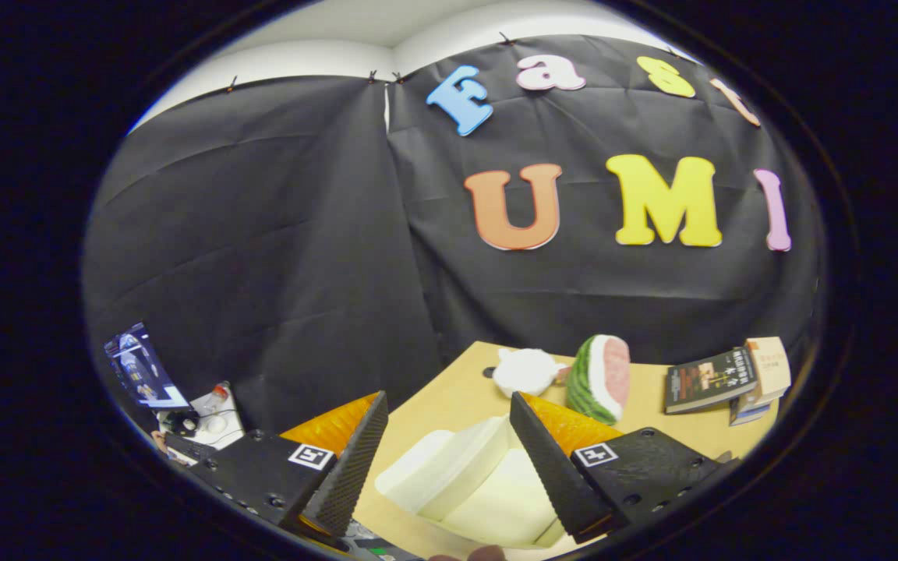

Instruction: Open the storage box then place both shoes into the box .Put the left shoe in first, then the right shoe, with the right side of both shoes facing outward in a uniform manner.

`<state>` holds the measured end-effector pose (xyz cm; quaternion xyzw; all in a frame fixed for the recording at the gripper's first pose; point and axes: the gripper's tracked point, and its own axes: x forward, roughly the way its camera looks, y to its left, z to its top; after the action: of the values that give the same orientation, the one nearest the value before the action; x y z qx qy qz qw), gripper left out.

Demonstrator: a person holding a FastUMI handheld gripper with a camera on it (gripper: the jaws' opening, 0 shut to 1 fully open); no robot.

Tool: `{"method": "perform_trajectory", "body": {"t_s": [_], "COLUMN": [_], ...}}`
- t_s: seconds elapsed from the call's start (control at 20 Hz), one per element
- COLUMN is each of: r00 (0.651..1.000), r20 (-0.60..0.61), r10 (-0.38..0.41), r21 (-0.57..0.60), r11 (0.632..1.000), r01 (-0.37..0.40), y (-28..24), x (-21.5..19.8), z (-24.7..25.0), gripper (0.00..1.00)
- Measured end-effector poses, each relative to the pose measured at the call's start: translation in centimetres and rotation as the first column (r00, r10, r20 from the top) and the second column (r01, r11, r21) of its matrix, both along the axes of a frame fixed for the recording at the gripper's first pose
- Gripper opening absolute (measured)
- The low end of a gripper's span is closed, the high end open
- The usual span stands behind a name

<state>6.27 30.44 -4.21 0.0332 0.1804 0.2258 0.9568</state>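
Opening step, not yet begun. Gripper [449, 436] fingers spread, holding nothing; box [472, 487] closed on table [457, 389], between them at 6 o'clock. Next: descend, catch lid edge, lift.

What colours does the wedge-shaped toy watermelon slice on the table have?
The toy watermelon slice has a green striped rind and pinkish-red flesh, seen in the gripper view.

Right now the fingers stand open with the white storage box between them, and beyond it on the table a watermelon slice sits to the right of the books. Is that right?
One detail is wrong. In the gripper view the watermelon slice sits to the left of the books, beside a white plush toy. The rest holds: the gripper has its fingers open with the white storage box between them on the table.
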Motion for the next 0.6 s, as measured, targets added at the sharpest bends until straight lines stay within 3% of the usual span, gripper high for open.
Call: {"method": "perform_trajectory", "body": {"t_s": [0.3,0.6], "r00": [0.971,0.894], "r20": [0.066,0.034], "r10": [-0.229,-0.446], "r21": [-0.021,-0.049], "r11": [0.973,0.893], "r01": [0.231,0.448], "y": [-13.2,-26.5], "x": [-0.6,-2.7], "z": [0.1,-3.6], "gripper": [0.96,0.96]}}
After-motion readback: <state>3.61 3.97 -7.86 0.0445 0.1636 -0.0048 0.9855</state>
